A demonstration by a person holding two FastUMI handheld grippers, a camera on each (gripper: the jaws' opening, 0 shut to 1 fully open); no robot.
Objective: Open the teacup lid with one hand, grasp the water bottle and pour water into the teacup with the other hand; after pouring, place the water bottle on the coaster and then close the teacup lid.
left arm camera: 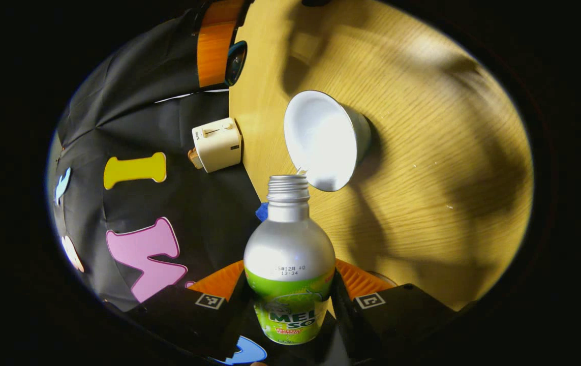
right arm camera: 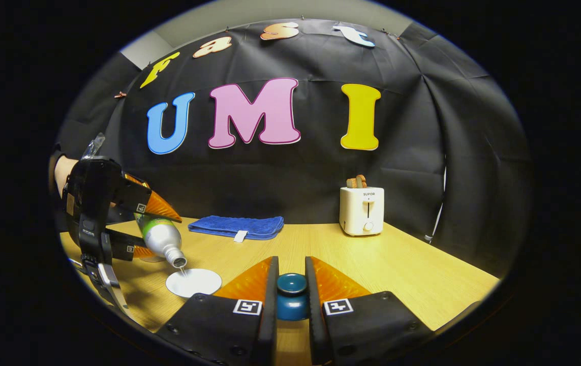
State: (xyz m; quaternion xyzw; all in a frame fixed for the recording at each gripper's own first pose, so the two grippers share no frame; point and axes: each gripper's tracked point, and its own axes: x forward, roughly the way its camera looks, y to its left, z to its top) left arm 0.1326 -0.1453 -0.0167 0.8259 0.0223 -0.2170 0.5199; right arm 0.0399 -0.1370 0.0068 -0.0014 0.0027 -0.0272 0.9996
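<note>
My left gripper (left arm camera: 290, 277) is shut on a silver and green water bottle (left arm camera: 290, 249) with no cap. The bottle is tipped mouth-down over the white teacup (left arm camera: 323, 140), and a thin trickle runs from its mouth into the cup. In the right gripper view the same bottle (right arm camera: 161, 238) slants down from the left gripper (right arm camera: 140, 226) above the open teacup (right arm camera: 193, 282). My right gripper (right arm camera: 292, 278) is shut on the dark blue teacup lid (right arm camera: 292, 292), held off to the right of the cup above the table.
A folded blue cloth (right arm camera: 237, 226) lies at the back of the wooden table (right arm camera: 412, 274). A white toaster (right arm camera: 362, 210) stands at the back right, also the toaster (left arm camera: 216, 144) beside the wall. A person's hand (right arm camera: 61, 173) holds the left gripper.
</note>
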